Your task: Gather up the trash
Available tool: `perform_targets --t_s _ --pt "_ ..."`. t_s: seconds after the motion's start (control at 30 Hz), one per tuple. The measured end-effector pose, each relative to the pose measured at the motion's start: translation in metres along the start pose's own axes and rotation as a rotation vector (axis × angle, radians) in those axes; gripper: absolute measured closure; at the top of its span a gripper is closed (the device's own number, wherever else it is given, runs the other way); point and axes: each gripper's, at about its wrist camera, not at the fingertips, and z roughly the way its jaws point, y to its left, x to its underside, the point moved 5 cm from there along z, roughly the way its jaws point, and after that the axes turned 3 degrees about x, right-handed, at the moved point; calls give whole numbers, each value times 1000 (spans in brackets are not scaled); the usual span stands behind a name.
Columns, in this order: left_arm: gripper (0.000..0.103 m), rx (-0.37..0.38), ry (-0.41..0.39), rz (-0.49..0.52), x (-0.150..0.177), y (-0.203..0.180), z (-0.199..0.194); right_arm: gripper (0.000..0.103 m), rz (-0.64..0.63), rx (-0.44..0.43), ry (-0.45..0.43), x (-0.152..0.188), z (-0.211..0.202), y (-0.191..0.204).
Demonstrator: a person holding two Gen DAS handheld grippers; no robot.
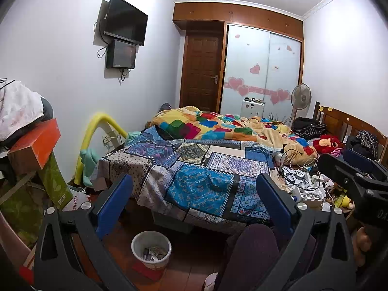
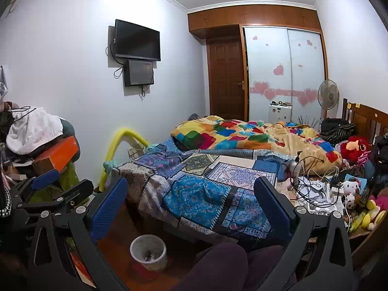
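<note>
Left gripper [image 1: 194, 203]: jaws wide apart, holding nothing, raised above the floor and facing the bed.
Right gripper [image 2: 191, 206]: jaws also wide apart, nothing between them.
Bin [image 1: 151, 248]: white, on the floor below the grippers, beside the bed [image 1: 198, 177]; some trash already inside.
Bedside clutter [image 2: 322, 194]: cables, boxes and toys; which are trash, I cannot tell.
Progress: seems early; no item is held.
</note>
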Motion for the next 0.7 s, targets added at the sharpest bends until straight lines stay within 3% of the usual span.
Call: perform_targets --t_s 0.7 --pt "1 15 -4 -22 -3 0 -1 0 2 -12 15 -1 2 1"
